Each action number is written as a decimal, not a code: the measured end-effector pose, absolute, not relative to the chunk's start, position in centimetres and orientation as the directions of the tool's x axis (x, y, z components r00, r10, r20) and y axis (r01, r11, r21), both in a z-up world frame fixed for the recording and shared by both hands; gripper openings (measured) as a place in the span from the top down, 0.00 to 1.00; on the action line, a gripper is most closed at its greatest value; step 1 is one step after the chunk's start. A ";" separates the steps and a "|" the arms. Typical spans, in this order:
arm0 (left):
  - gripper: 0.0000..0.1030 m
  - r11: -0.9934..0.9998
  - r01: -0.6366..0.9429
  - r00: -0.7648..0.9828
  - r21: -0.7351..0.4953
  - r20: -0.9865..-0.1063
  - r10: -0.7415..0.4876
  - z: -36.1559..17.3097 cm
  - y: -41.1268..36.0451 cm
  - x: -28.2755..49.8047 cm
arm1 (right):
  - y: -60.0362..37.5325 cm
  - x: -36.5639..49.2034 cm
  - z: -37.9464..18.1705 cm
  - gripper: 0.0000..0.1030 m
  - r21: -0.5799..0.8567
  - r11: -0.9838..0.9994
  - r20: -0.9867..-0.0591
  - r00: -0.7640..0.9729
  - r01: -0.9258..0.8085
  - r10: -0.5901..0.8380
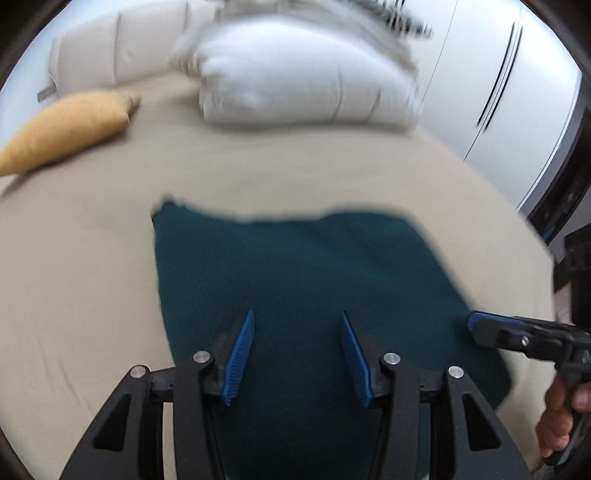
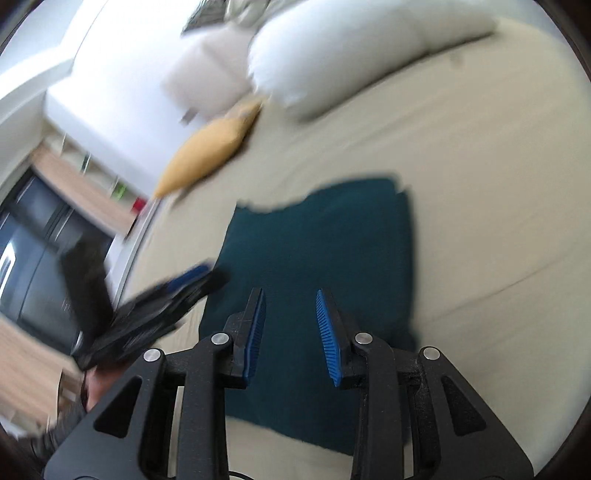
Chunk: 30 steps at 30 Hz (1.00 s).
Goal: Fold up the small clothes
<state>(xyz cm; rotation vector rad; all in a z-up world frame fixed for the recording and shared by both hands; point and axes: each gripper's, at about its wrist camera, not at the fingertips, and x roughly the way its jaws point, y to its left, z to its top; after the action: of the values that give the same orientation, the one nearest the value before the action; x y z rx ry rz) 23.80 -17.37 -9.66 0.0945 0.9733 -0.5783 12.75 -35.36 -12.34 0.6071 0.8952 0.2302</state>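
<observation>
Presently, the bed (image 1: pixel 92 258) carries a white pillow (image 1: pixel 303 81) and a yellow cushion (image 1: pixel 70 129) beyond the dark teal garment (image 1: pixel 295 266), which lies flat with its long axis running away from the holder. Left tongs (image 1: pixel 297 325) hang directly over the garment's near part, jaws apart, empty. Right tongs (image 2: pixel 290 302), likewise apart and empty, sit above its near edge; both appear equally near.

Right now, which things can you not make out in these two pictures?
- Garment type: left view, near edge hidden behind the left gripper; no sleeves or collar show.
- Right gripper: left view, seen side-on and cut by the frame edge.
- Striped fabric behind the pillow: left view, blurred.
- Shelf items: right view, blurred, too small.
</observation>
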 end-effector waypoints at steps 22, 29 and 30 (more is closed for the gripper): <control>0.49 0.860 0.505 0.427 -0.074 -0.845 -0.323 -10.8 -19.2 23.8 | -35.0 19.3 -13.5 0.71 0.559 0.827 -0.741 0.485 0.062 0.465; 0.49 0.863 0.500 0.408 -0.071 -0.860 -0.307 -11.0 -19.5 24.0 | -37.2 23.7 -18.0 1.00 0.651 0.745 -0.695 0.507 0.143 0.510; 0.49 0.863 0.500 0.407 -0.071 -0.860 -0.307 -11.0 -19.5 24.0 | -37.7 23.7 -18.3 1.00 0.652 0.744 -0.693 0.513 0.146 0.507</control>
<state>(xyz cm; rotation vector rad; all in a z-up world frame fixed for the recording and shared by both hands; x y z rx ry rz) 23.99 -19.55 -11.04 0.2099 1.0334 -0.5138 23.67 -37.69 -18.26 0.7284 1.0299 0.2416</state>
